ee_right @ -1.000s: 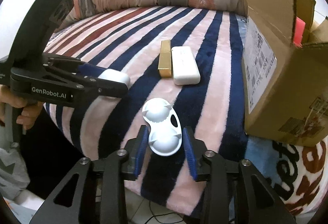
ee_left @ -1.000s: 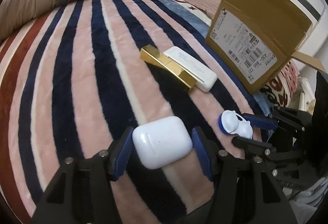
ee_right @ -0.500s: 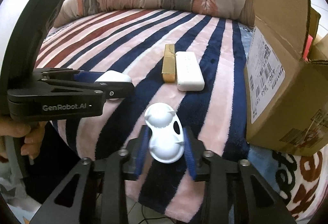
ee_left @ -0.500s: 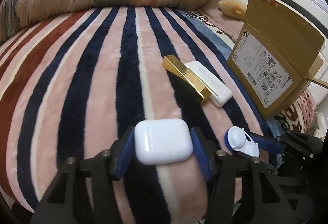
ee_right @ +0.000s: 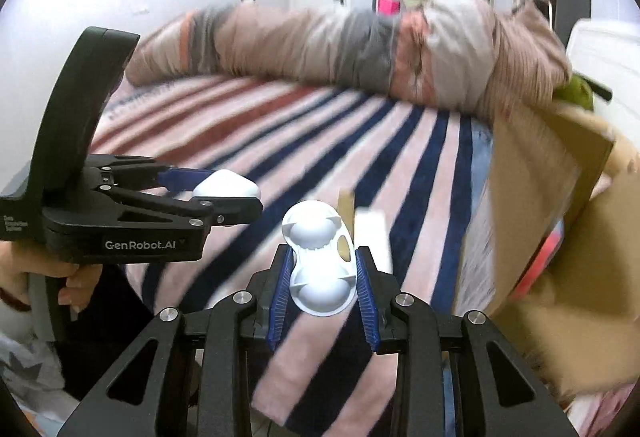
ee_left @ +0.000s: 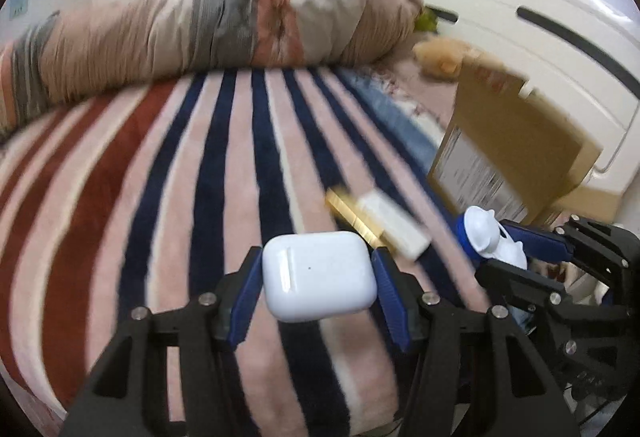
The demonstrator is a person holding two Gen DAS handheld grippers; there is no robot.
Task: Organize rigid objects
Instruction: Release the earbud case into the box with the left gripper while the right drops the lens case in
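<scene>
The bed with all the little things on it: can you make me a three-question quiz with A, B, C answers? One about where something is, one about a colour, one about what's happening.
1. Where is the cardboard box?
A. at the right edge of the bed
B. on the floor
C. on the rolled quilt

2. What colour is the bar next to the white power bank?
A. green
B. gold
C. purple

3. What is the earbud case doing?
A. lying open on the blanket
C. sitting in the box
B. held in the left gripper, jaws shut on it

Answers:
1 A, it stands on the striped blanket's right side.
2 B, it shines gold.
3 B, blue pads press both sides.
</scene>
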